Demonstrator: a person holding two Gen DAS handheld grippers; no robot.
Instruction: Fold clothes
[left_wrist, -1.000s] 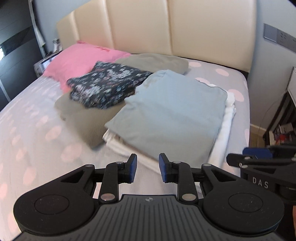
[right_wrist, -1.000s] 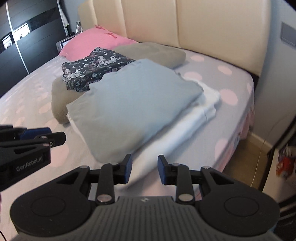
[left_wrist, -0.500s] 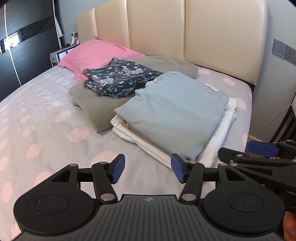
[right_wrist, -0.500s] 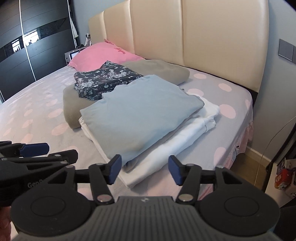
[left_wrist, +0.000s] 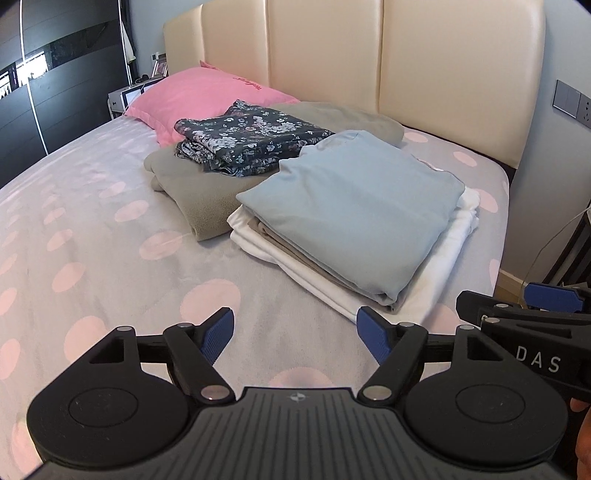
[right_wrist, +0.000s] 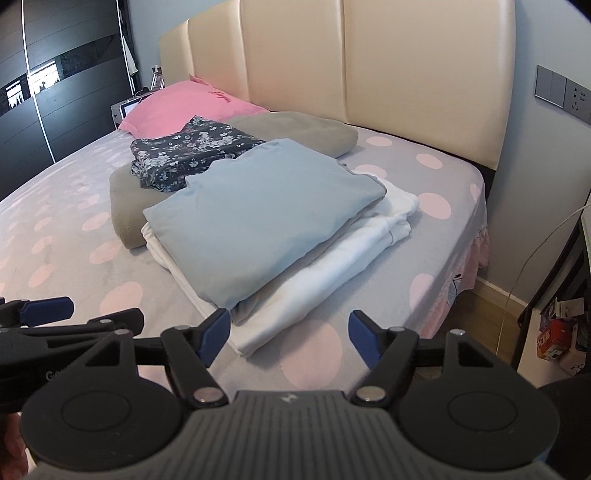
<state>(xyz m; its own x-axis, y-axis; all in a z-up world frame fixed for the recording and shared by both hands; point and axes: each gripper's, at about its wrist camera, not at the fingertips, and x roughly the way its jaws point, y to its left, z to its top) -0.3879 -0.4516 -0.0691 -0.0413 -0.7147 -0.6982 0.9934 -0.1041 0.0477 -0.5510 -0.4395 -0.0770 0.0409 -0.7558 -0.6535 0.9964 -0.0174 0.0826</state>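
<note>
A folded light-blue garment (left_wrist: 354, 206) (right_wrist: 258, 214) tops a stack, over a beige layer (left_wrist: 280, 240) and a folded white garment (left_wrist: 443, 266) (right_wrist: 332, 273). Behind it a dark floral folded garment (left_wrist: 251, 140) (right_wrist: 192, 151) lies on a grey-green blanket (left_wrist: 199, 199). My left gripper (left_wrist: 295, 325) hovers over the sheet just short of the stack's near corner, jaws opening wide with nothing between them. My right gripper (right_wrist: 289, 325) hangs before the stack's near edge, jaws likewise opening and empty. Each gripper shows at the edge of the other's view.
The bed has a grey sheet with pink dots (left_wrist: 110, 258), a pink pillow (left_wrist: 207, 96) and a cream headboard (left_wrist: 332, 55). A black wardrobe (left_wrist: 55, 92) stands left. The bed's right edge (right_wrist: 472, 240) drops to the floor, near a shelf with boxes (right_wrist: 557, 332).
Both grippers' jaws have spread from nearly closed to wide. Both have drawn back from the stack, which now sits farther off and sharper in each view.
</note>
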